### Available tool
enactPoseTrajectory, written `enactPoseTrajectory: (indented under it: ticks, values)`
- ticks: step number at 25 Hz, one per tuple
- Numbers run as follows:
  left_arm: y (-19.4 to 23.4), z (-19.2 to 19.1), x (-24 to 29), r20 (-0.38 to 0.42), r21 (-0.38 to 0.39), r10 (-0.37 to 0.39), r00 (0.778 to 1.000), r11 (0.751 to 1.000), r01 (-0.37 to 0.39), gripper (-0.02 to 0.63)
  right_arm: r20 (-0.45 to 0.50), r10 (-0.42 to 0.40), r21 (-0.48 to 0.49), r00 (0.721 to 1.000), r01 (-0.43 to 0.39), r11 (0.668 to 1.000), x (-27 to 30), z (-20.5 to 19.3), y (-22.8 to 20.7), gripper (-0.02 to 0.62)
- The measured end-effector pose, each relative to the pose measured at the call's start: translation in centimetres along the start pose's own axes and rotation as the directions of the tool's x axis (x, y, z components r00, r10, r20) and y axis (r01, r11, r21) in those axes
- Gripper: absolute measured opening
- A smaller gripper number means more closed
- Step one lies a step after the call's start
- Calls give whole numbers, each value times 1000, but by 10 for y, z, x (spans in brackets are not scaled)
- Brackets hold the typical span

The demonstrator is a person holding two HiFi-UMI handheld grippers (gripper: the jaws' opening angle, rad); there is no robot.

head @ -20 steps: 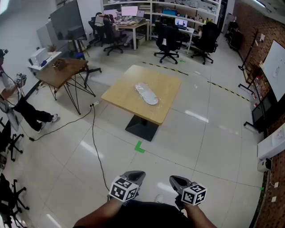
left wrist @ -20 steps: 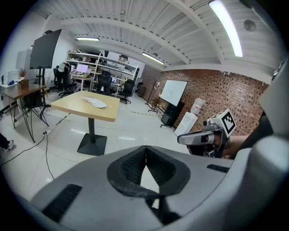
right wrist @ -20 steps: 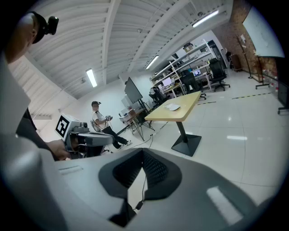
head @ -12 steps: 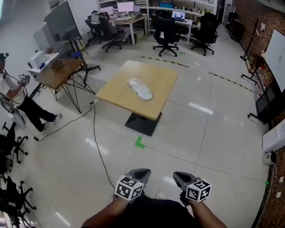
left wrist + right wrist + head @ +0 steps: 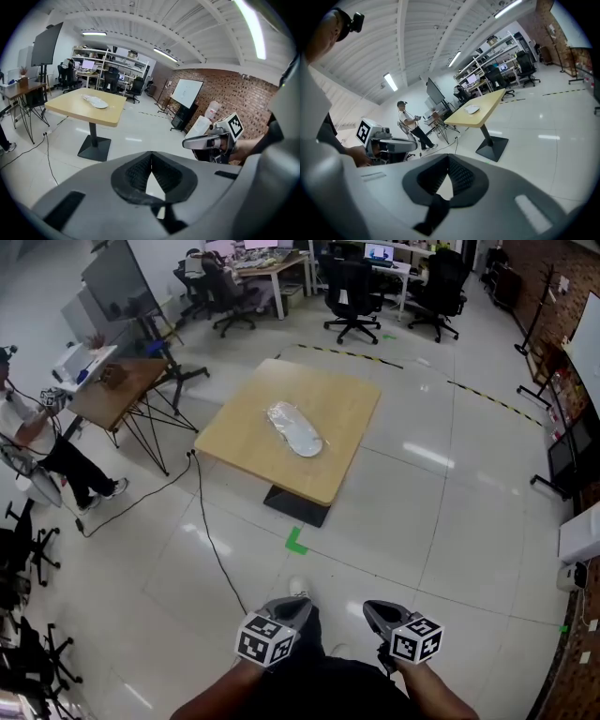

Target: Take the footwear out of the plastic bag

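Head view looks down on a wide tiled floor (image 5: 450, 521) with a square wooden table (image 5: 342, 395) far ahead. On the table's middle lies the clear bag (image 5: 281, 414), with the pale footwear (image 5: 304, 440) apparently inside it, though it is too small to be sure. Near the bottom edge, the left gripper (image 5: 292, 607) and right gripper (image 5: 374, 612) hang side by side, well apart from the table, each with its jaws pressed together on nothing. The task looks unbegun: reaching the table, holding the bag and drawing the footwear out all remain.

Open tiled floor (image 5: 441, 521) lay before the wooden table (image 5: 347, 418); a black cable (image 5: 206, 535) trailed across its left approach.
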State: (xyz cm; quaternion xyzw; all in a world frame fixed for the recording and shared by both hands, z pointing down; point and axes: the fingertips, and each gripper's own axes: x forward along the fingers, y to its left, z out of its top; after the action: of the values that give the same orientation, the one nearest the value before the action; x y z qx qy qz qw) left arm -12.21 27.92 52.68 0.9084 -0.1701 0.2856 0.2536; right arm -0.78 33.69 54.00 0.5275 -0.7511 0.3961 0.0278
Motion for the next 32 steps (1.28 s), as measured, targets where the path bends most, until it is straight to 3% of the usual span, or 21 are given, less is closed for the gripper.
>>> enactPoseTrajectory:
  ticks: [8,11,13,19,25,29,32]
  values:
    - [109,98,61,2,22,-82,997,996,82,8,-57,-97,-64,994,93,994,85,104,-39,3]
    - [131,134,74,5,100,-154,988,983,152,8,-45,-126,-81,991,123,989,116,144,-49,3]
    - [155,159,82,17,149,-162,987,976,157,8,-32,-129,-97,991,125,987,143,170,-52,3]
    - [218,200,103,87,56,-95,992,994,90,8,-90,-98,-221,991,76,972,199,214,-63,3]
    - [255,216,138,82,-11,19,996,1000,-19,8,-181,-33,-270,983,-18,963,243,247,-118,3]
    - [277,244,151,126,-145,158,979,979,-139,8,-249,-1,-335,969,-86,938,283,277,-164,8]
    - [286,260,164,144,-197,274,951,949,-244,8,-364,-7,-393,931,-147,908,324,274,-210,61]
